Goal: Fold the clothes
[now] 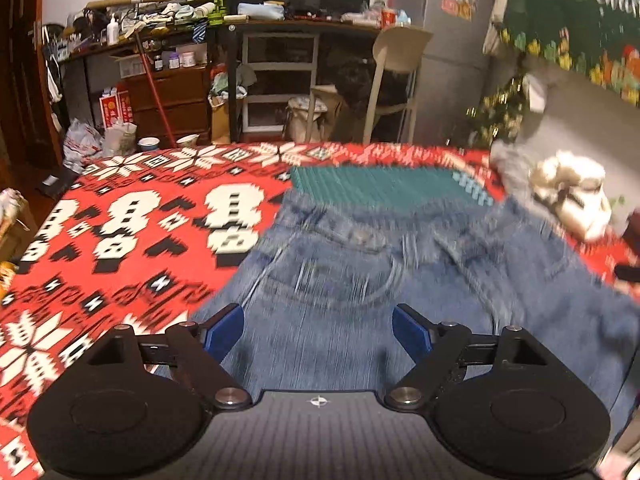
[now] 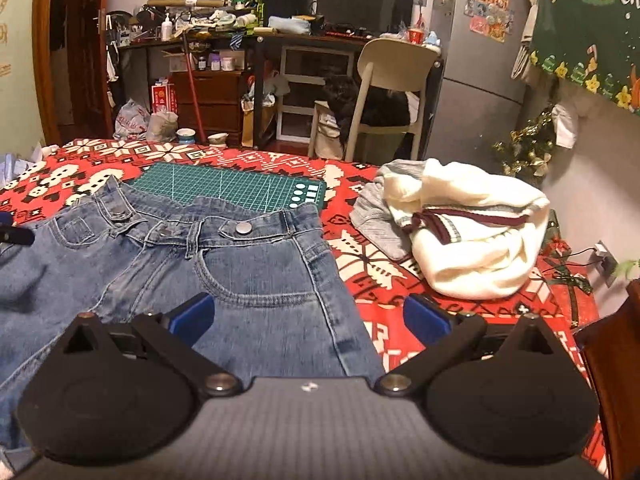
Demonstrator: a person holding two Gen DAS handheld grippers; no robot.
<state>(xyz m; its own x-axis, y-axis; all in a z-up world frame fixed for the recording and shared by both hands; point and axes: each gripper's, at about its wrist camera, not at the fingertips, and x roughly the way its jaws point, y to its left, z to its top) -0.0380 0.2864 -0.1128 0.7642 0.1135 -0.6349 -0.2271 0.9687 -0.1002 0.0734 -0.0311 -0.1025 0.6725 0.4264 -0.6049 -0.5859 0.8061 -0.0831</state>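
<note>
Jeans (image 2: 240,272) lie spread flat on the red patterned tablecloth (image 1: 120,248), waistband overlapping a green cutting mat (image 2: 236,188). Beside them sits a white and grey clothes pile (image 2: 460,232). Left gripper (image 1: 318,330) and right gripper (image 2: 308,316) hover above the denim, fingers apart, holding nothing.

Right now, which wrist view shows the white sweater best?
The right wrist view: the white sweater sits sharp and whole on the red tablecloth, right of the jeans, its maroon stripe visible. The left wrist view catches it only small and motion-blurred near the right edge.
</note>
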